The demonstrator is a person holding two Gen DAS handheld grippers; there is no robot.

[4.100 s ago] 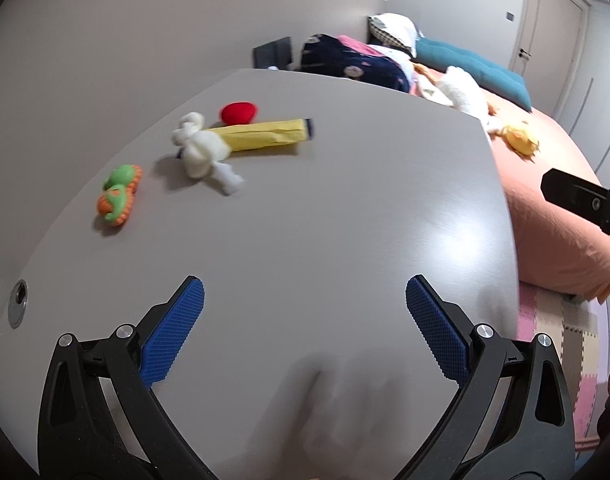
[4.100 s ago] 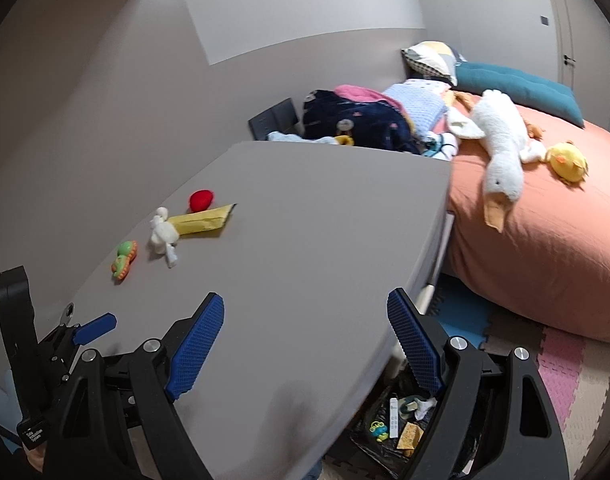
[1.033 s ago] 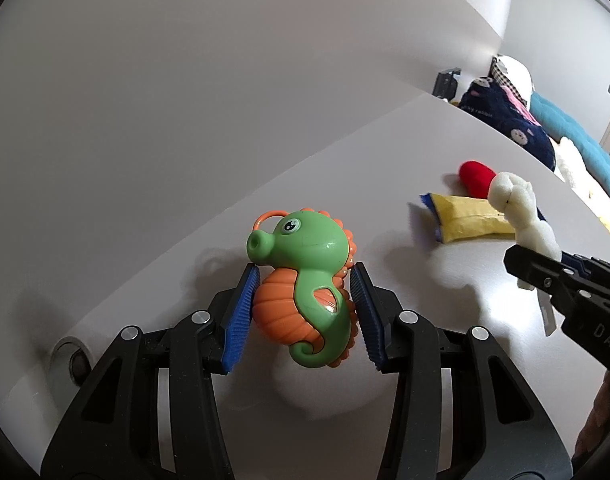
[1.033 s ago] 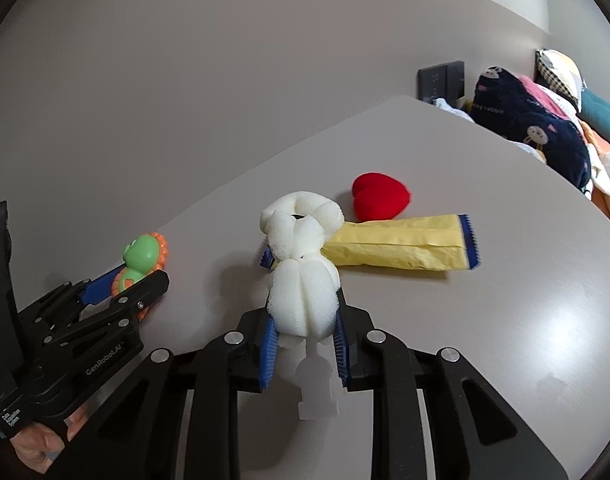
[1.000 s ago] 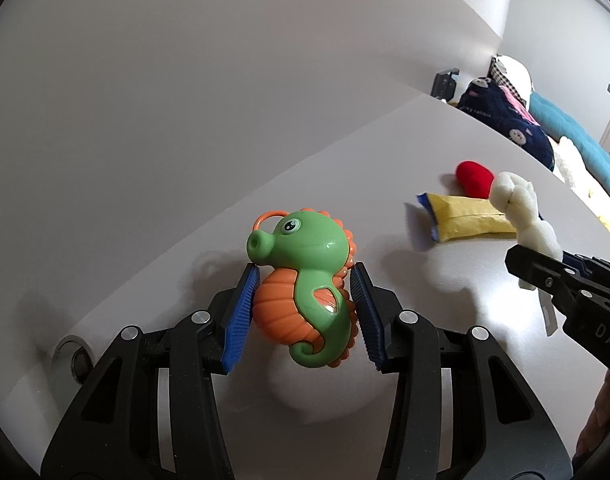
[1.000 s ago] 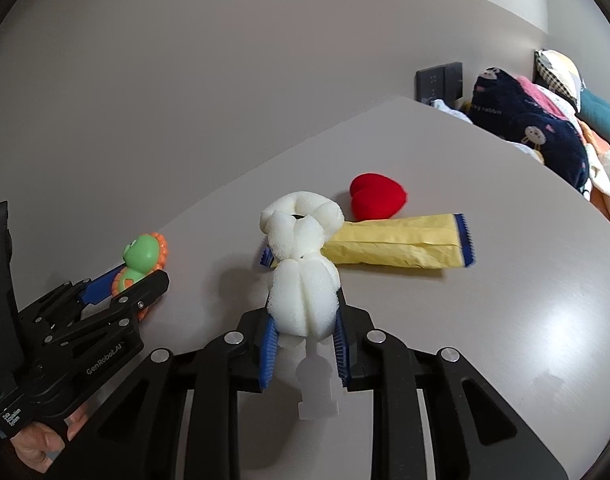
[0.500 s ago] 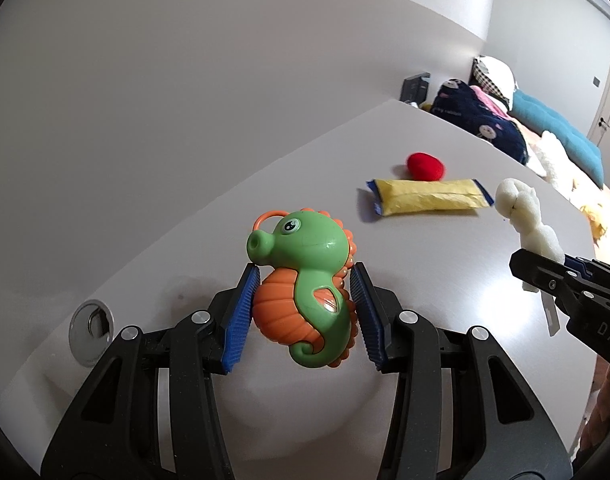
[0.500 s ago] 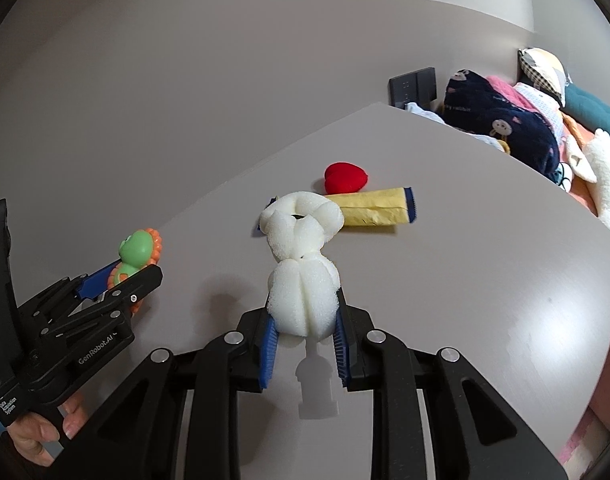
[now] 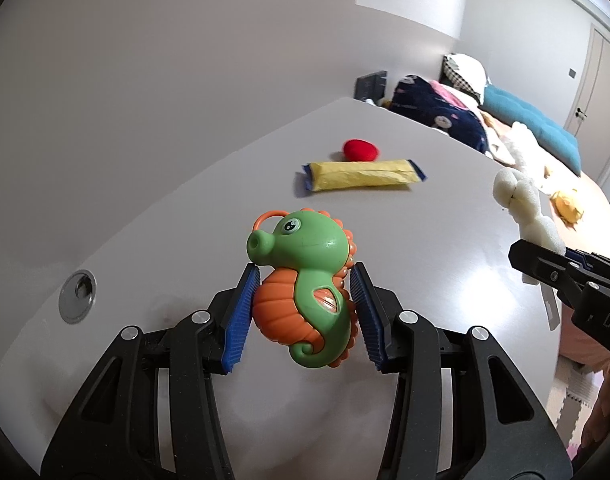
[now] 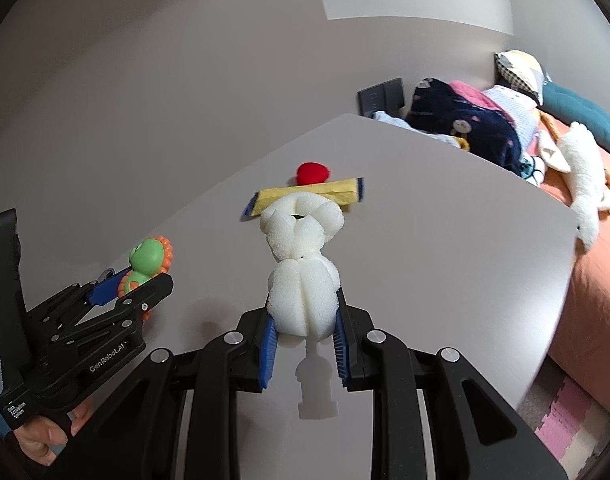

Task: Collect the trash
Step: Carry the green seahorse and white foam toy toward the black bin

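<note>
Both grippers are matte black plastic with open triangular cut-outs in their linkage arms and round silver screw heads at the joints. The left gripper (image 9: 303,314) and the right gripper (image 10: 304,350) carry ribbed blue pads (image 9: 241,318) on their fingers. White lettering runs along the left gripper's side, just beside the person's hand (image 10: 45,438) at its handle.

A grey desk (image 9: 445,240) stands against the wall. On it lie a yellow packet (image 9: 361,175) with blue ends and, just behind it, perhaps touching, a red heart-shaped thing (image 9: 361,149). A round metal grommet (image 9: 77,297) sits in its near-left surface.
</note>
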